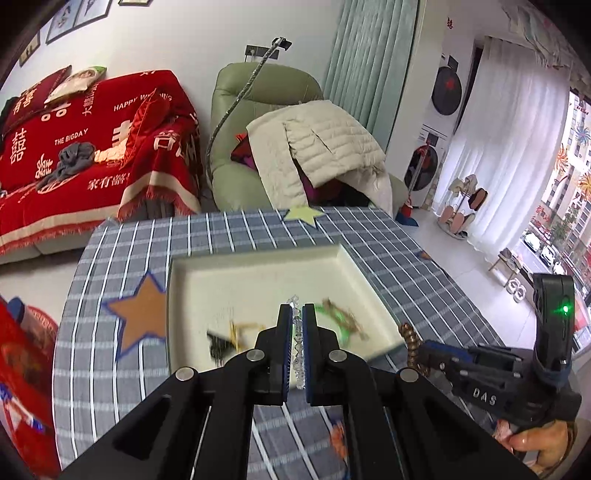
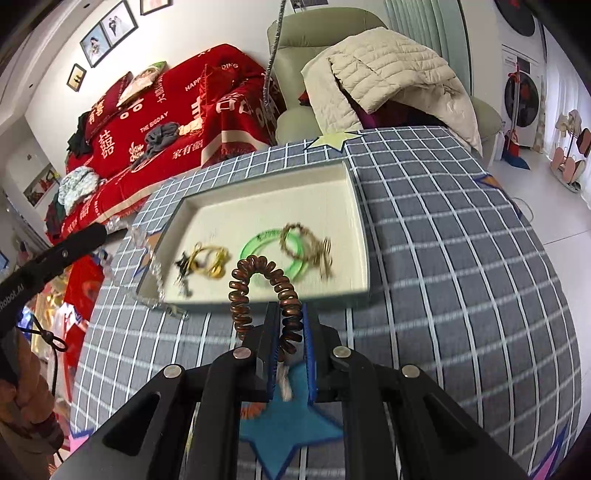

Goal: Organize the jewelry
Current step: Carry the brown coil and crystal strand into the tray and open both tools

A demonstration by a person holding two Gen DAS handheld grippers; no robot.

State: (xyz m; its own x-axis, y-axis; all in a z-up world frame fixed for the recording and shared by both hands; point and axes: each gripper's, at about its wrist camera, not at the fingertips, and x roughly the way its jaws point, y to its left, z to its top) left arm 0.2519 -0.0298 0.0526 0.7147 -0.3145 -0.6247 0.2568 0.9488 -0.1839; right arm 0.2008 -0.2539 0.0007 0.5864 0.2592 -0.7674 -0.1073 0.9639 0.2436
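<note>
Holding a clear bead chain (image 1: 298, 343) pinched tight, the left gripper (image 1: 295, 314) hangs over the near edge of the cream tray (image 1: 258, 264) on the checked table (image 1: 122, 243). The right gripper (image 2: 290, 314) is clamped on a brown spiral hair tie (image 2: 258, 277), just off the tray's near edge. Inside the tray: a green bangle (image 2: 269, 254), gold bracelet (image 2: 210, 258), beaded bracelet (image 2: 303, 243), all a bit blurry.

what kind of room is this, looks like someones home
Most likely a home living room: a sofa under a red wedding throw, a pale green armchair piled with a cream quilted jacket, and framed photos on the wall.
</note>
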